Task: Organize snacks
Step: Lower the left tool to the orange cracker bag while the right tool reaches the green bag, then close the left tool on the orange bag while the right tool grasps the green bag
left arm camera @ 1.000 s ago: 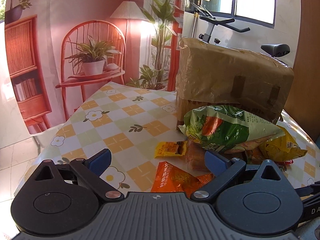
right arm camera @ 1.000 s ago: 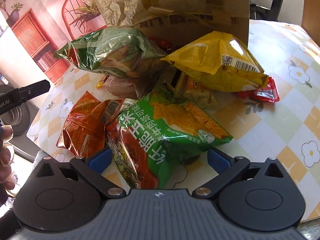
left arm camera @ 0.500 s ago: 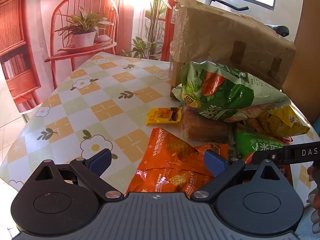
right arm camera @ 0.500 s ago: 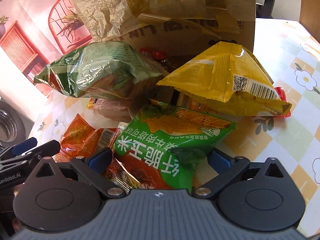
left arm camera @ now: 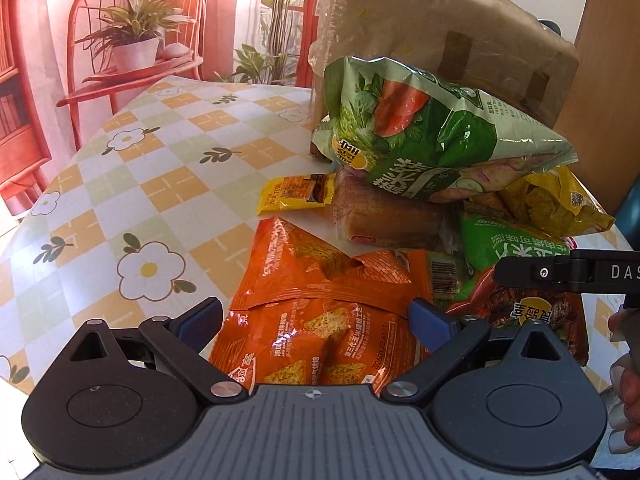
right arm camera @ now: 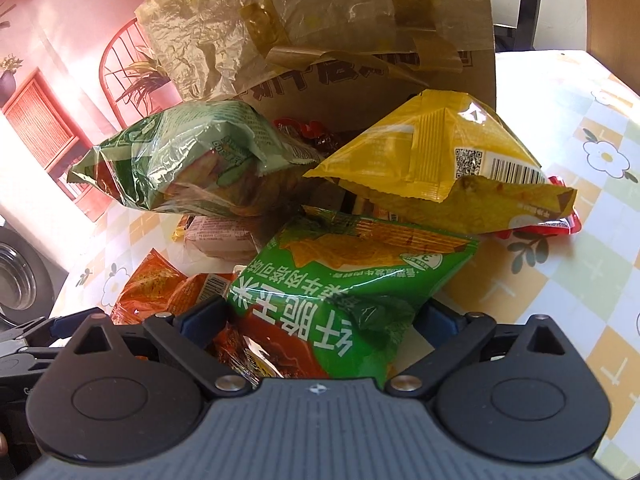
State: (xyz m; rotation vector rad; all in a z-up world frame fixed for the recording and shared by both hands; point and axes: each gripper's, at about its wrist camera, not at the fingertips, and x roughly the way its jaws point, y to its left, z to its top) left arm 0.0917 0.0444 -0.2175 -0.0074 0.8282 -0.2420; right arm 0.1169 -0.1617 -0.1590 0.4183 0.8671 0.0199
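Your left tongs (left arm camera: 316, 320): spread wide, the orange cracker bag (left arm camera: 320, 312) lying between the blue pads, crinkled foil, flat on the tabletop (left arm camera: 132, 184).

Your right tongs (right arm camera: 320, 320): spread, the green corn-chip bag (right arm camera: 344, 280) between the pads, puffed and glossy; contact cannot be told.

Behind: a pale green vegetable-print bag (left arm camera: 432, 136) atop a clear-wrapped brown cake (left arm camera: 384, 216); a yellow pillow bag (right arm camera: 444, 160) over a red wrapper (right arm camera: 560, 220); a small yellow sachet (left arm camera: 296, 196) beside the cake.

At the rear, a taped cardboard box (right arm camera: 320, 32), film-covered, touching the heap.

Open checked tabletop lies left of the heap in your left view and right of it in your right view.
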